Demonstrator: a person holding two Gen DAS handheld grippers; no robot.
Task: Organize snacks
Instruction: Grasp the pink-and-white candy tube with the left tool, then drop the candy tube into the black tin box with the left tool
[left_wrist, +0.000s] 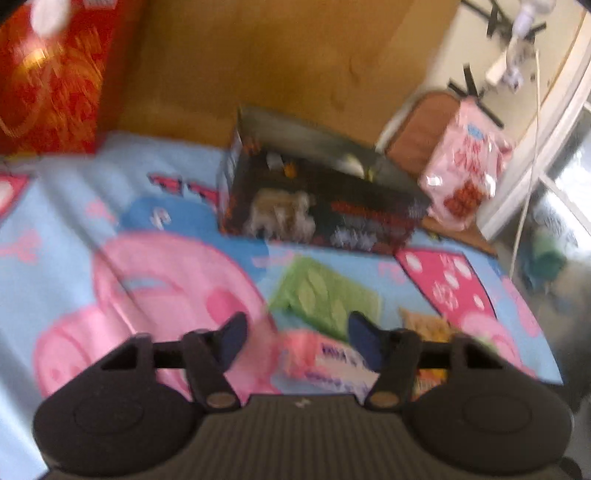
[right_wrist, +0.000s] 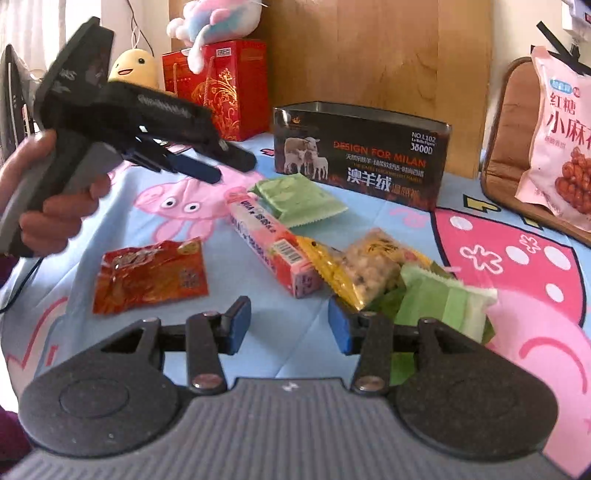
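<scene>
On a table covered by a light blue cartoon pig cloth (right_wrist: 122, 221), several snacks lie loose in front of an open black tin box (right_wrist: 360, 155) printed with sheep and "DESIGN FOR MILAN". The left gripper (left_wrist: 295, 338) hovers above the cloth, tilted downward, its blue-padded jaws apart with nothing pressed between them; the far end of a long pink snack box (left_wrist: 325, 360) lies below the gap, and in the right wrist view this gripper is clearly in the air above that box (the left view is badly blurred). A hand (right_wrist: 44, 206) holds its handle at the left edge. The right gripper (right_wrist: 290, 325) also stands with its jaws apart and empty, low over the cloth near the box's purple end.

The pink snack box (right_wrist: 269, 243) lies diagonally in the middle. Just beyond it rests a green wrapped snack (right_wrist: 299, 199), near the tin. To its left, apart from it, lies a crinkled orange-red packet (right_wrist: 151, 275). To its right, touching its near end, lies a yellow packet of puffed grain bars (right_wrist: 365, 269), overlapping further green packets (right_wrist: 443, 302) beside the right gripper's finger.

A large pink bag (right_wrist: 561, 147) of brown sugar twists leans at the far right. A red gift box (right_wrist: 221, 88) stands at the back with a plush toy (right_wrist: 214, 22) on top.
</scene>
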